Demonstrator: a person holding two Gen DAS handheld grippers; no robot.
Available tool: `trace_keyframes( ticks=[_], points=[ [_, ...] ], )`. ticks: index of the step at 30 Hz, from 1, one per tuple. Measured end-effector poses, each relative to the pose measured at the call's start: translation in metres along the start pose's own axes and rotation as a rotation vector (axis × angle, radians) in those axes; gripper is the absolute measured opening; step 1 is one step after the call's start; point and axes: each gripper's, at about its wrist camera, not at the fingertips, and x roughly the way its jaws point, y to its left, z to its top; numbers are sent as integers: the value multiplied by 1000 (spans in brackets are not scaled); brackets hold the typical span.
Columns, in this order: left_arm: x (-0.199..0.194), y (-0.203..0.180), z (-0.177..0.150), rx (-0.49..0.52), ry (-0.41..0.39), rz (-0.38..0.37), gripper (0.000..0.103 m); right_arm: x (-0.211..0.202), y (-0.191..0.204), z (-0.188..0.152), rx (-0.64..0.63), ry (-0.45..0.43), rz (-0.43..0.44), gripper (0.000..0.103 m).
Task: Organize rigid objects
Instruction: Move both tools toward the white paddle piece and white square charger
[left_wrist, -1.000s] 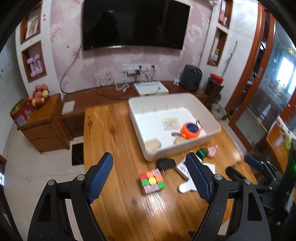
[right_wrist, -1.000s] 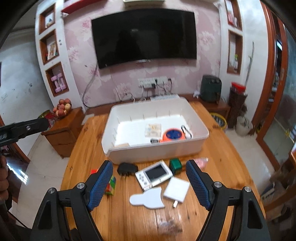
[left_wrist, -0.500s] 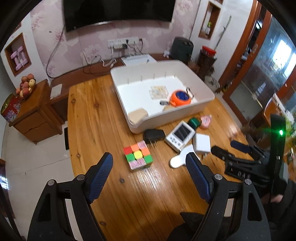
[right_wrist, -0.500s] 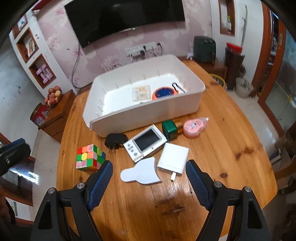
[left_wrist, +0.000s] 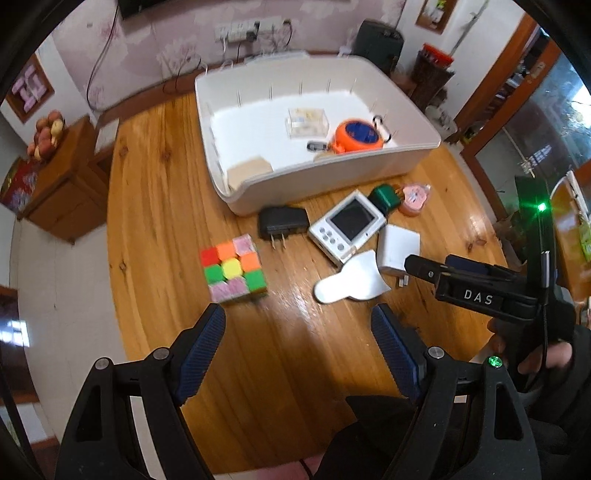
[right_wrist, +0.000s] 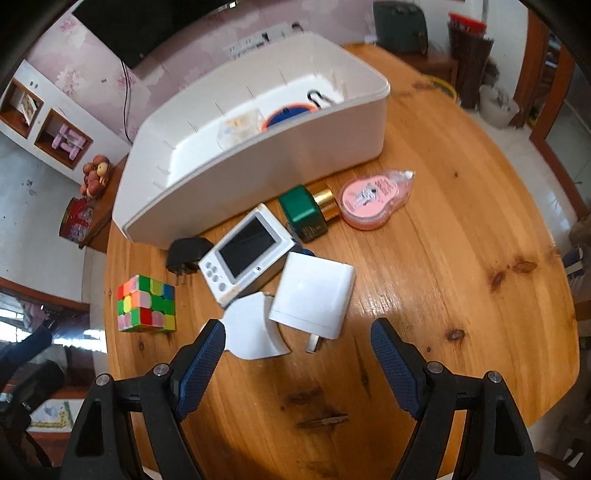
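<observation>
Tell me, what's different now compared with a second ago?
Both grippers, left and right, have tipped down and dropped toward the table; the TV has nearly left view. Nothing was grabbed or released. Jaws stay open; the cube and white bin haven't moved.
</observation>
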Motion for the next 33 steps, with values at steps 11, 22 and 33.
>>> trace_keyframes(
  ticks=[11, 22, 33],
  points=[
    [53, -32, 5, -135, 170, 18, 83, 32, -22, 23, -43, 238, 117, 82],
    [91, -41, 3, -290, 231, 26, 83, 51, -25, 44, -174, 352, 111, 81],
    [108, -46, -2, -341, 245, 40, 83, 59, -23, 52, -258, 402, 100, 81]
  ],
)
